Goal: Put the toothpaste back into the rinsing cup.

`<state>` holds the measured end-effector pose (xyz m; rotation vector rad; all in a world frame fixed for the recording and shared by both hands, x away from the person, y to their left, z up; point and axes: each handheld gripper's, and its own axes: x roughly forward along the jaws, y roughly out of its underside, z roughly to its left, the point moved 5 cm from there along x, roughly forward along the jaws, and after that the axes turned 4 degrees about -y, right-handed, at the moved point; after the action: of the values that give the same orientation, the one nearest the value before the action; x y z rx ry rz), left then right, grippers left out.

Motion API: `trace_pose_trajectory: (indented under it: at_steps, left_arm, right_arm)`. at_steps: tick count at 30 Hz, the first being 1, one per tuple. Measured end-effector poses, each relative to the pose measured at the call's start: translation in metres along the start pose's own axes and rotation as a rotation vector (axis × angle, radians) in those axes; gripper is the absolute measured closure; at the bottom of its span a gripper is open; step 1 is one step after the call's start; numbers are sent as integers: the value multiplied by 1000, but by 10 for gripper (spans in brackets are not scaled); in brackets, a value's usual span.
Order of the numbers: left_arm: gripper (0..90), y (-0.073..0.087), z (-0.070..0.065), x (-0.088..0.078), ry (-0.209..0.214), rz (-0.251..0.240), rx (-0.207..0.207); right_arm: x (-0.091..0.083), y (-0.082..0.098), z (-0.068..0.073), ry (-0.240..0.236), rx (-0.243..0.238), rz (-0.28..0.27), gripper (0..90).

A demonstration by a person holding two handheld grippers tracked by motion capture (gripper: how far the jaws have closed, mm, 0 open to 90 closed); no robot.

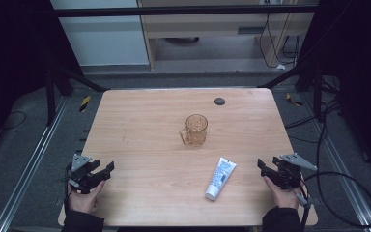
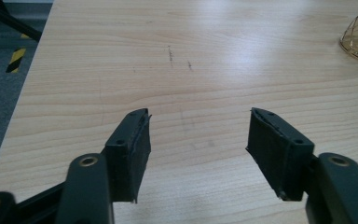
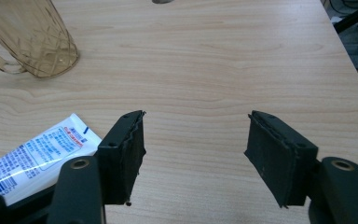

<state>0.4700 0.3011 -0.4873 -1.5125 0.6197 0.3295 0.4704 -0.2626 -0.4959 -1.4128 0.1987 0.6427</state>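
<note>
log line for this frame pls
left gripper: open, empty | right gripper: open, empty | tube: flat near right gripper | mug: upright, mid-table

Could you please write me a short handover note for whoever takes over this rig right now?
Left gripper: open, nothing between the jaws, held at the near left edge of the table.
Right gripper: open, nothing between the jaws, held at the near right edge, beside the tube.
Tube: lying flat near the right gripper, cap end toward the person, untouched.
Mug: amber, see-through, upright at mid-table with its handle to the left in the high view; looks empty.
Done: nothing yet; both things are apart from the grippers.
Left: probably picking up the tube with the right gripper; nothing has been gripped so far.
</note>
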Motion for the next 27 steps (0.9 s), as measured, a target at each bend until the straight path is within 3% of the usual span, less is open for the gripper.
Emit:
trace_pose_trajectory:
  at_steps: [7, 17, 27]
  left_arm:
    - [424, 2, -4, -1, -7, 6, 26]
    - [425, 4, -8, 2, -8, 21, 49]
    - [432, 4, -11, 3, 3, 30, 62]
  right_arm:
    - [-6, -4, 11, -26, -60, -14, 440]
    - [-8, -8, 46, -146, -142, 36, 606]
    - [-10, -12, 77, -241, -186, 55, 766]
